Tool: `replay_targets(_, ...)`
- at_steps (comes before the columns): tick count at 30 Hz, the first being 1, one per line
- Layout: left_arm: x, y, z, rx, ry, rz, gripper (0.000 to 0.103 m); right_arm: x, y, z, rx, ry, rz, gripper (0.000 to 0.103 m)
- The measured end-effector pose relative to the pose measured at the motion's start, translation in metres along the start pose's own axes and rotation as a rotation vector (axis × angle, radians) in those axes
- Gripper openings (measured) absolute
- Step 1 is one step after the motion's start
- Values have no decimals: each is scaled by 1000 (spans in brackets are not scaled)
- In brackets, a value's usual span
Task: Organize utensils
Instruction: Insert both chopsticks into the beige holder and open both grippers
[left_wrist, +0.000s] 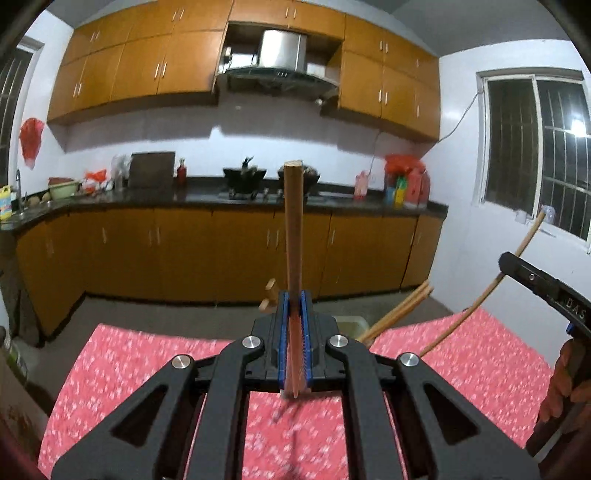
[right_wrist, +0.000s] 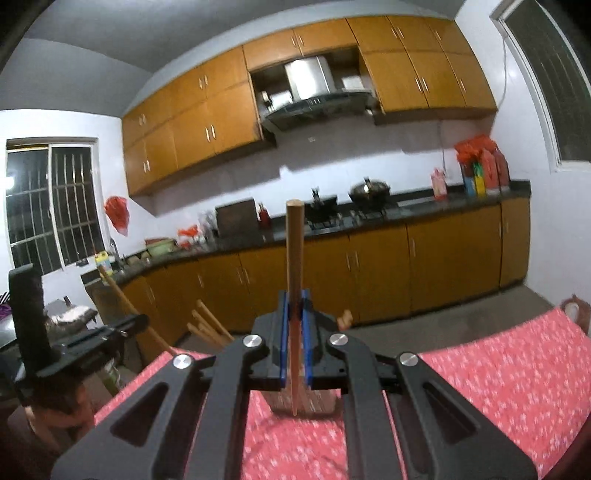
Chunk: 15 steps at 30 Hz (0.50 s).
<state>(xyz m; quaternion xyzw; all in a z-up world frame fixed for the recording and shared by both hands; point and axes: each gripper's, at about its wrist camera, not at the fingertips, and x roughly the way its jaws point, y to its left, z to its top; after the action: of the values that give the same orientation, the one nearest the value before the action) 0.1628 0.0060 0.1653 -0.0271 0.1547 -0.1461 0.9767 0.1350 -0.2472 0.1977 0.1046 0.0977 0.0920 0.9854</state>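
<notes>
My left gripper (left_wrist: 294, 299) is shut on a wooden chopstick (left_wrist: 293, 221) that stands upright between its blue pads, thick end up, held above the red patterned tablecloth (left_wrist: 147, 362). My right gripper (right_wrist: 294, 299) is shut on another wooden chopstick (right_wrist: 294, 251), also upright. In the left wrist view the right gripper (left_wrist: 535, 277) shows at the right edge with its chopstick (left_wrist: 491, 280) slanting. Several more chopsticks (left_wrist: 402, 310) stick up from a pale holder (left_wrist: 351, 325) behind the left gripper. In the right wrist view the left gripper (right_wrist: 103, 332) is at the left.
The table's far edge drops to a grey floor (left_wrist: 166, 310). Orange base cabinets (left_wrist: 184, 251) and a dark counter with a stove and woks (left_wrist: 245, 177) run along the back wall. Barred windows (left_wrist: 535, 147) are at the sides. A box (right_wrist: 303, 400) lies under the right gripper.
</notes>
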Motion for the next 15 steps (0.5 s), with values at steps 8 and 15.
replay_targets(8, 22, -9, 31, -64, -101, 12, 7, 20, 19, 21, -68, -113, -18, 8)
replay_targets(15, 52, -1, 30, -119, -120, 44, 7, 67, 14, 12, -83, -79, -59, 8)
